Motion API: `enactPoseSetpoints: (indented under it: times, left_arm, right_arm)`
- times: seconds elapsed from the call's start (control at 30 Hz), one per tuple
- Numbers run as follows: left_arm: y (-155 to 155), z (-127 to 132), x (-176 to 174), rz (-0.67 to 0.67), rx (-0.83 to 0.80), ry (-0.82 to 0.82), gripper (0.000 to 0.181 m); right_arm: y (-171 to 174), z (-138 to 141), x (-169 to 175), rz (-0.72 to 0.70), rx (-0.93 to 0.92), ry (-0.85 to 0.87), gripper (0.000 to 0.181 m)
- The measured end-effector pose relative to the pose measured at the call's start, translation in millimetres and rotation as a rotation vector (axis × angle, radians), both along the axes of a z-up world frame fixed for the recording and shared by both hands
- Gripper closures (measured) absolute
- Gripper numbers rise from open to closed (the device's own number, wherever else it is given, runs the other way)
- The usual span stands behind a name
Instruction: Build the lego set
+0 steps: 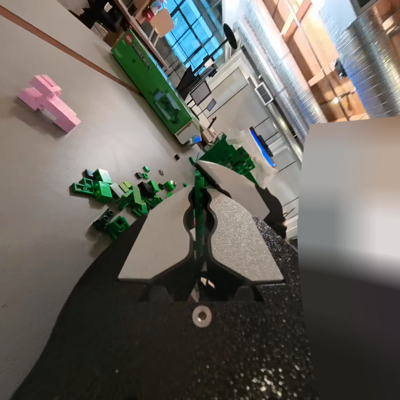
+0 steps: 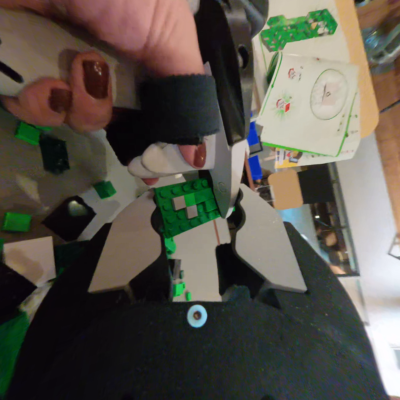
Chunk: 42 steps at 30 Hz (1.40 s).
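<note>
- Box (image 1: 151, 86), green, lay closed on the table (image 1: 43, 194) far beyond the left gripper (image 1: 200, 194).
- Left gripper clamped the green plate assembly (image 2: 186, 207) edge-on.
- Right gripper (image 2: 198, 207) stood released around its studded face with two grey tiles.

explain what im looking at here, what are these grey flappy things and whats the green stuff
There is no robot. A person holds a two-finger gripper in each hand, and each picture comes from a camera on one gripper, looking along its grey fingers. In the left wrist view, the left gripper is shut on the edge of a green lego plate. The right wrist view shows that plate's studded face with two grey tiles, between the open fingers of the right gripper; the hand is the person's, strapped to the left gripper. On the table lie loose green bricks, a pink lego figure and the green box.
</note>
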<state>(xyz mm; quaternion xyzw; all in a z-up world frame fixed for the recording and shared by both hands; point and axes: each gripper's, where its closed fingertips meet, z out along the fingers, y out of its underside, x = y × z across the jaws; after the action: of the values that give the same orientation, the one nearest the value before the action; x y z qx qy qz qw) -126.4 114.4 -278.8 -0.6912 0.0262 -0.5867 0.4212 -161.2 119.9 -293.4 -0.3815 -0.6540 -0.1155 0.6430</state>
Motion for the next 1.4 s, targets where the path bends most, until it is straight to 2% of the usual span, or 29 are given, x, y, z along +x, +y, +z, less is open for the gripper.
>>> enactPoseSetpoints:
  times: [0.17,0.33,0.53,0.8,0.93,1.1,1.4]
  left_arm:
    - [-7,-9,7,-0.038,0.056,0.184,0.176]
    - [-11,-12,11,-0.070,0.083,0.284,0.175]
    - [-15,-9,13,-0.082,0.132,0.381,0.175]
    - [-19,-8,13,-0.101,0.161,0.421,0.175]
    - [-19,-5,13,-0.085,0.122,0.336,0.175]
    - [-17,1,13,-0.109,0.034,0.037,0.172]
    - [-14,1,13,-0.105,0.009,0.002,0.170]
  right_arm:
    - [3,-14,2,-0.004,-0.231,-0.020,0.086]
    - [-4,-19,-1,0.018,-0.218,-0.080,0.094]
    - [-3,-19,-2,-0.004,-0.282,-0.093,0.089]
    - [-4,-22,-3,-0.029,-0.329,-0.095,0.089]
    - [-1,-20,-2,-0.051,-0.256,-0.110,0.089]
    - [13,-12,1,-0.136,-0.015,-0.128,0.089]
    - [21,-3,2,-0.183,0.152,-0.090,0.089]
